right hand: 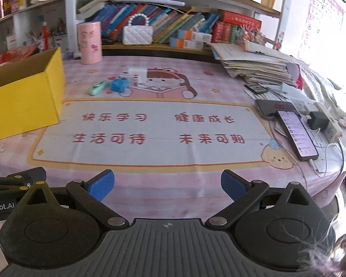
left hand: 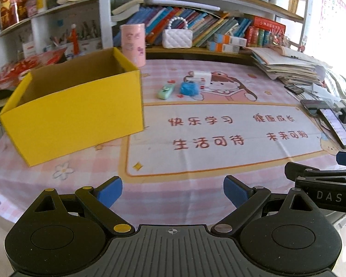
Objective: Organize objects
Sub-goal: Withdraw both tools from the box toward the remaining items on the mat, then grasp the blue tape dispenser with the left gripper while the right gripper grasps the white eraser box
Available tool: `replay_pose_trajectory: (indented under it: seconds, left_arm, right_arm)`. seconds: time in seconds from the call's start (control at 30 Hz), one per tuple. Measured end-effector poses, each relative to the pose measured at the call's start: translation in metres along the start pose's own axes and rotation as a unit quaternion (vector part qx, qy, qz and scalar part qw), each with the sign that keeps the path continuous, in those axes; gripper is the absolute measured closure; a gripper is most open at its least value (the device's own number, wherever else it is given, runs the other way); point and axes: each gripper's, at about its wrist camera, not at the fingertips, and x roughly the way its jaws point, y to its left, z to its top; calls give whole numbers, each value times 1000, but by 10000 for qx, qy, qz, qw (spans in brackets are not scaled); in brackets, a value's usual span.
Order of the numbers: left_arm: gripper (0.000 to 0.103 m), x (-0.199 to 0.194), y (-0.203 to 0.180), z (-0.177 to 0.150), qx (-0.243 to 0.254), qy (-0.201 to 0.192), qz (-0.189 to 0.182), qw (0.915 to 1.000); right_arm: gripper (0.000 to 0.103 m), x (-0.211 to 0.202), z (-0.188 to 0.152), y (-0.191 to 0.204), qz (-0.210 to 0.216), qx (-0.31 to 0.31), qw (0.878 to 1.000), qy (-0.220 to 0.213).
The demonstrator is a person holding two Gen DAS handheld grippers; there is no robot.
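An open yellow cardboard box (left hand: pixel 76 113) (right hand: pixel 23 97) stands on the left of the pink table mat. Beyond it lie a small green case (left hand: pixel 165 91) (right hand: pixel 98 87), a fuzzy blue object (left hand: pixel 189 88) (right hand: pixel 118 85) and a white boxy item (left hand: pixel 201 76) (right hand: pixel 137 73), close together at mid-table. My left gripper (left hand: pixel 172 192) is open near the front edge with nothing between its blue pads. My right gripper (right hand: pixel 168 185) is open too and holds nothing. Each gripper shows at the edge of the other's view.
A pink cylinder (left hand: pixel 133 44) (right hand: pixel 90 42) and a white quilted purse (left hand: pixel 177 37) (right hand: pixel 138 33) stand at the back by shelves of books. Stacked papers (right hand: pixel 253 64), two phones (right hand: pixel 297 133) and a charger with cables crowd the right side.
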Motion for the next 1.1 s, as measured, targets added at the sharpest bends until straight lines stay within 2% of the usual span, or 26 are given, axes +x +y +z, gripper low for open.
replay_pose_trajectory:
  seconds: [0.47,0.9,1.03,1.1]
  left_arm:
    - [7,41,-17,36,-1,1,36,10000]
    - [7,81,-39,78,-58,-110,17,9999]
    - [9,96,-47,91,-100,-99,89,9999]
    - [15,105,-50,97,-148,-82,113,9998]
  right_arm:
    - [3,50,39,-21,57,19,9999,95]
    - [4,104,95,-39,302,-96,9994,-120]
    - [5,118,110,-48,357,-106,9990,-230]
    - [6,125,117,-53,395,-57,9988,-268]
